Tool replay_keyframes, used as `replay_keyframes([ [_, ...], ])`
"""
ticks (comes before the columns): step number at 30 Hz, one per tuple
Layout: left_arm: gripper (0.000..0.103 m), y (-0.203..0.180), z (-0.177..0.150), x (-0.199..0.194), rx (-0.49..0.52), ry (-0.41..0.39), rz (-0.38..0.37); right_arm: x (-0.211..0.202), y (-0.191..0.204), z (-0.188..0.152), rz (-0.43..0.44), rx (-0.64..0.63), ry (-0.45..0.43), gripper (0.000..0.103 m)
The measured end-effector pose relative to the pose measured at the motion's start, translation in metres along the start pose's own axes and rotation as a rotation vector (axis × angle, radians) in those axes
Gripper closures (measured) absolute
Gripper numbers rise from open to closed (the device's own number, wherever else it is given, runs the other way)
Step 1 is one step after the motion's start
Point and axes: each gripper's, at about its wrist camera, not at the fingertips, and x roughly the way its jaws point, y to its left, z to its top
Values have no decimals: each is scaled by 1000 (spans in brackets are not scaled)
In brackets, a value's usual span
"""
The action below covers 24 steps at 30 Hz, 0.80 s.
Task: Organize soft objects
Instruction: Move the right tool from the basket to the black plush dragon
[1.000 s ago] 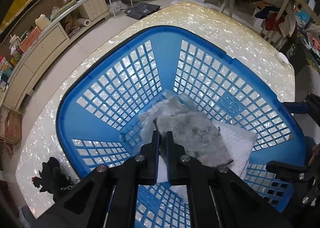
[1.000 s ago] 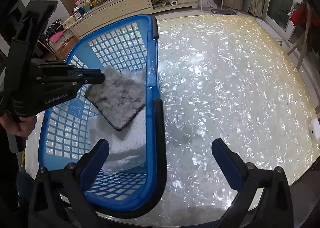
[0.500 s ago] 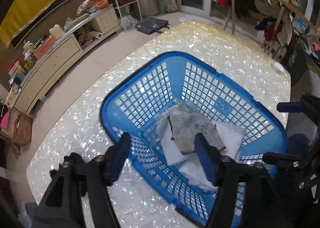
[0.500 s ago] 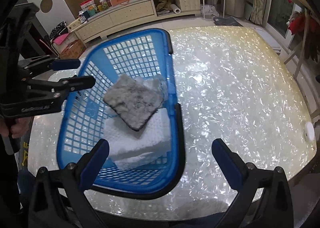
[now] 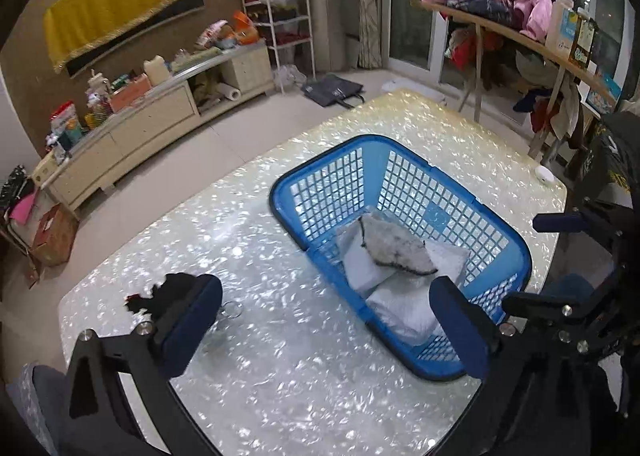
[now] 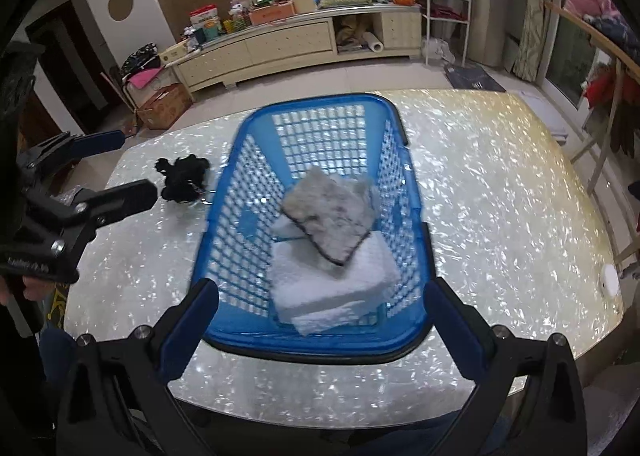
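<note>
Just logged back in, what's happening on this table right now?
Soft items are being sorted into the blue plastic lattice basket. A grey fuzzy pad lies atop folded white towels inside. Both hand-held grippers, left and right, are open and empty. A black fabric clump sits on the table beside the basket.

That shimmery white pearl-patterned table [image 6: 500, 196] has a blue plastic lattice basket [image 6: 320, 346] sitting on it. Small black fuzzy clump [image 6: 183, 175] lies just left of the basket, plus a little white round disc [image 6: 611, 281] near the right edge

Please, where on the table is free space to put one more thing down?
Free: the wide stretch of table right of the basket, up to the small white disc. Crowded: inside the basket, and left of it by the black item.
</note>
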Motion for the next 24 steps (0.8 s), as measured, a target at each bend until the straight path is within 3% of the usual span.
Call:
replay_keyframes([
  [9,0,25,-44,-45,-50,-26,32,1,42,4,21,-74,-8,0],
  [24,0,106,-107,-82,-237,-25,115,29,128,26,63,-259,10,0],
])
